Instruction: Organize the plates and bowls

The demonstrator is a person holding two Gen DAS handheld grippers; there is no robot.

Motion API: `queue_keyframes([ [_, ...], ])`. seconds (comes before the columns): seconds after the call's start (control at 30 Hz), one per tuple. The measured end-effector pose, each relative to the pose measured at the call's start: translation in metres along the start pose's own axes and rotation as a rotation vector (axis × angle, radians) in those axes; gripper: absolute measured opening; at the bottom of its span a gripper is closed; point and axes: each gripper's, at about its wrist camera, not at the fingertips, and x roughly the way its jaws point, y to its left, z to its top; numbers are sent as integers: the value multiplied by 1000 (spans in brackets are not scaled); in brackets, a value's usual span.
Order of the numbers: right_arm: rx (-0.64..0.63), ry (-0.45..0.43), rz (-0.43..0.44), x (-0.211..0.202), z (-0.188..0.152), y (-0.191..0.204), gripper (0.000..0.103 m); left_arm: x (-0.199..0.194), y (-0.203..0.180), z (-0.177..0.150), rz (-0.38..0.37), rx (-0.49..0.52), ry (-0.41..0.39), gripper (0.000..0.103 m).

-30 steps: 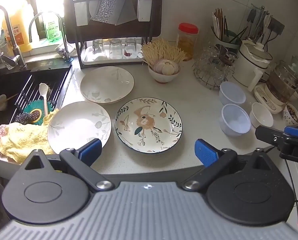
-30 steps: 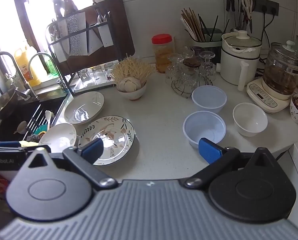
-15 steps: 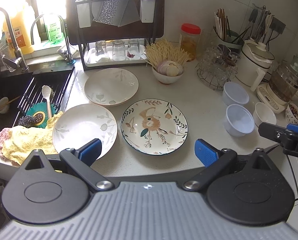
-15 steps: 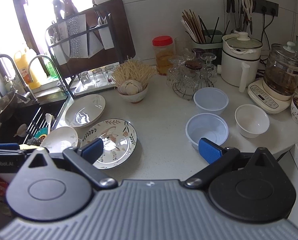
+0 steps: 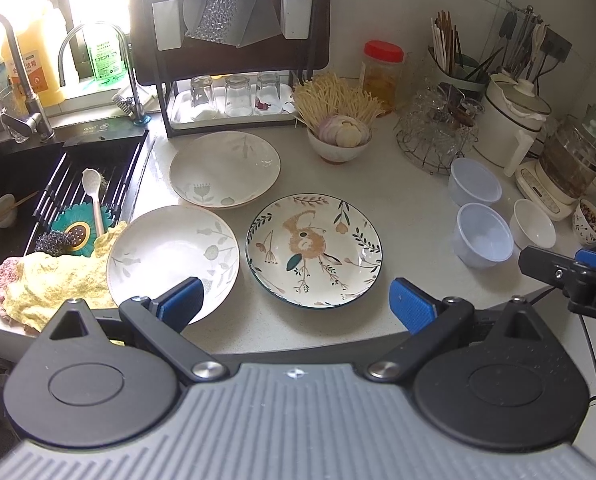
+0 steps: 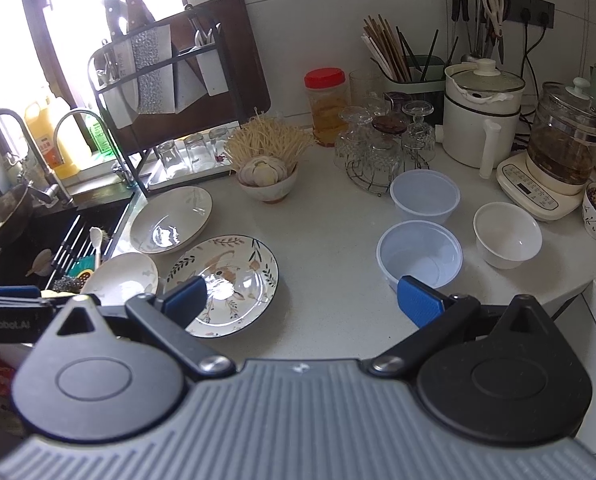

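Hovering left gripper (image 5: 296,306), right gripper (image 6: 301,302), both spread above counter (image 6: 329,248)

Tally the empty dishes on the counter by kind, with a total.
Plates: 3, floral plate, near white plate, far white plate.
Plastic bowls: 2, near one, far one.
White bowl: 1.
Total: 6.

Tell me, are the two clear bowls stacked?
No, the two clear bowls stand side by side on the counter.

"GenRobot.AI" on left tongs (image 6: 6,322) body; "D" on right tongs (image 5: 589,298).
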Motion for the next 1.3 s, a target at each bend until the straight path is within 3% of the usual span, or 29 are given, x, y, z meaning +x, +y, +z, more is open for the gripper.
queue_keyframes([
  [0.8,14,0,-13,4,-3,0,103,11,-11,5,-31,30,14,101],
  [1.3,-22,-12,35,33,-6,18,103,41,9,14,33,16,7,101],
])
